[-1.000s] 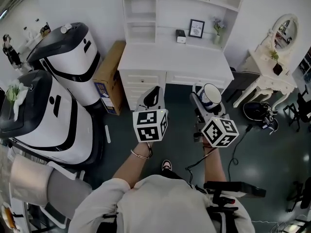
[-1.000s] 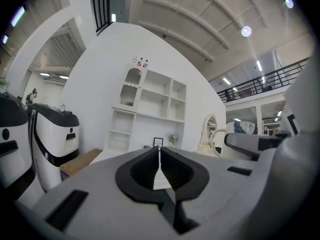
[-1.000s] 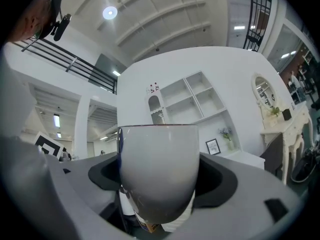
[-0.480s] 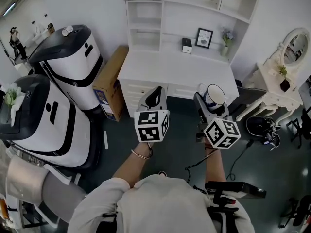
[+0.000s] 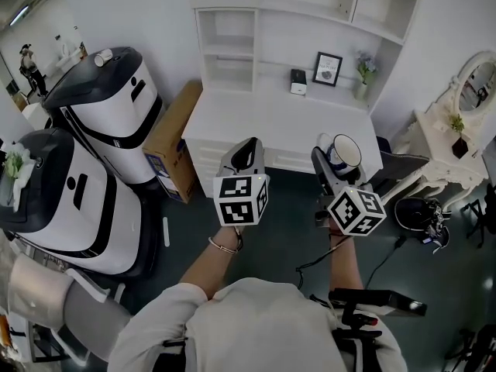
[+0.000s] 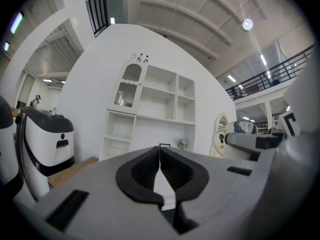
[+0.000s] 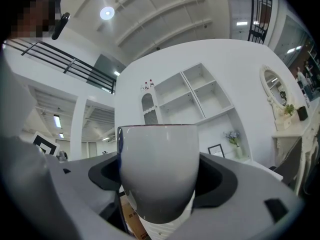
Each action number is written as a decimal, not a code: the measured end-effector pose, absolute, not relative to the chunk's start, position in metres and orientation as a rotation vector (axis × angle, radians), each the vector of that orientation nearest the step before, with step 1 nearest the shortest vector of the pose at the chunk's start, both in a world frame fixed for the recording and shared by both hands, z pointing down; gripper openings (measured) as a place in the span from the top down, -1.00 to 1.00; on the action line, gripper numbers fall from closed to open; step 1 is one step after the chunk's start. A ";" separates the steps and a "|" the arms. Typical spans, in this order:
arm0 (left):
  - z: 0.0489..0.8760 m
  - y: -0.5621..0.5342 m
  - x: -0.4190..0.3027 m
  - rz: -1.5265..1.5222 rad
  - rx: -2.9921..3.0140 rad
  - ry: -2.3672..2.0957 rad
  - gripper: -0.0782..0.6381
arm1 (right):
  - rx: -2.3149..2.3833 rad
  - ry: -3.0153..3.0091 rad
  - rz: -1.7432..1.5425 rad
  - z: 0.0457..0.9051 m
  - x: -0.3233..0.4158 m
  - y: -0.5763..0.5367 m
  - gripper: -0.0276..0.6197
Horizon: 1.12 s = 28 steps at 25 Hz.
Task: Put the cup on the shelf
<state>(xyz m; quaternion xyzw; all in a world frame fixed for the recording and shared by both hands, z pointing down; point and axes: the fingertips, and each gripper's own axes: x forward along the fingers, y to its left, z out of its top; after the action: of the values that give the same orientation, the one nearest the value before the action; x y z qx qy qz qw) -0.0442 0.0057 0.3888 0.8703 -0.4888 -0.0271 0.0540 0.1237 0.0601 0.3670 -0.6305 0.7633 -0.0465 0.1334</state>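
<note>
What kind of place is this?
Probably a staged bedroom corner inside a large hall: a white desk with shelves, a dressing table with an oval mirror, and a high industrial ceiling with a railed balcony.

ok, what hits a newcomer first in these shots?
The white cup is clamped upright in the right claw, filling that claw's view. Beside it the left claw is shut and empty, both facing the white shelf unit above the desk; two bulky white-and-black machines stand at left.
</note>
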 end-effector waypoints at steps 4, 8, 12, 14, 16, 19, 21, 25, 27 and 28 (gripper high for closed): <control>0.389 -0.007 -0.036 -0.083 2.640 -1.499 0.75 | -1.833 2.242 -0.116 0.366 0.130 0.047 -0.30; 0.390 -0.014 -0.027 -0.081 2.634 -1.502 0.75 | -1.825 2.253 -0.113 0.366 0.137 0.038 -0.30; 0.395 -0.018 -0.025 -0.066 2.631 -1.504 0.75 | -1.815 2.257 -0.136 0.371 0.137 0.032 -0.30; 0.396 -0.019 -0.023 -0.058 2.633 -1.502 0.75 | -1.814 2.255 -0.147 0.374 0.138 0.030 -0.30; 0.397 -0.021 -0.020 -0.054 2.633 -1.499 0.75 | -1.816 2.257 -0.160 0.377 0.139 0.029 -0.30; 0.400 -0.025 -0.015 -0.050 2.631 -1.497 0.75 | -1.826 2.260 -0.172 0.383 0.143 0.027 -0.30; 0.402 -0.028 -0.011 -0.046 2.630 -1.488 0.75 | -1.836 2.256 -0.174 0.385 0.146 0.026 -0.30; 0.406 -0.040 -0.003 -0.043 2.629 -1.471 0.75 | -1.845 2.256 -0.179 0.387 0.153 0.014 -0.30; 0.407 -0.048 0.000 -0.041 2.637 -1.464 0.75 | -1.847 2.249 -0.178 0.387 0.156 0.005 -0.30; 0.408 -0.054 0.001 -0.042 2.642 -1.463 0.75 | -1.848 2.245 -0.176 0.387 0.157 -0.001 -0.30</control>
<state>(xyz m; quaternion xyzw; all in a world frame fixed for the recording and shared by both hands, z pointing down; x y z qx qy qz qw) 0.0013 -0.0542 0.4075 0.8731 -0.4836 -0.0138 0.0608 0.1570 -0.0008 0.3868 -0.6304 0.7655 -0.0600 0.1140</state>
